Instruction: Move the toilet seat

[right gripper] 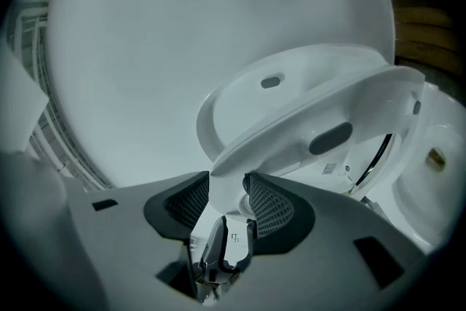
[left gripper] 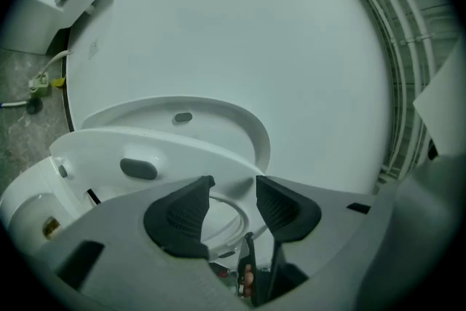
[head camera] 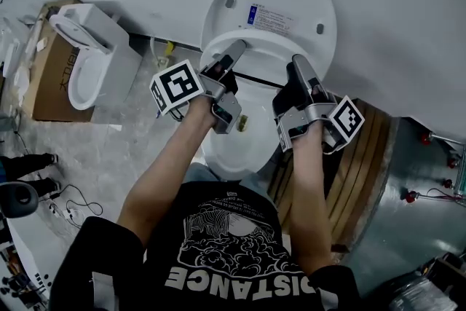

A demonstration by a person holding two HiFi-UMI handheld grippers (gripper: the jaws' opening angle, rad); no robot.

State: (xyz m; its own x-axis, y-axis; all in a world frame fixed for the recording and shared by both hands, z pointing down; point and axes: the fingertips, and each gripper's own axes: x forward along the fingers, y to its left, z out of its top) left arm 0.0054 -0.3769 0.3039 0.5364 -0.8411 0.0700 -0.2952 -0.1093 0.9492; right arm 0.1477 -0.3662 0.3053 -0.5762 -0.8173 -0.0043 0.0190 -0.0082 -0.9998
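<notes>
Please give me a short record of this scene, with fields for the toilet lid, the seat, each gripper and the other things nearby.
lid: toilet lid raised upright
seat: toilet seat lifted partway off the bowl, underside showing
right gripper: right gripper closed on the seat's edge
left gripper: left gripper jaws apart, seat edge just ahead of the tips, nothing gripped
nearby: second toilet beside a cardboard box
</notes>
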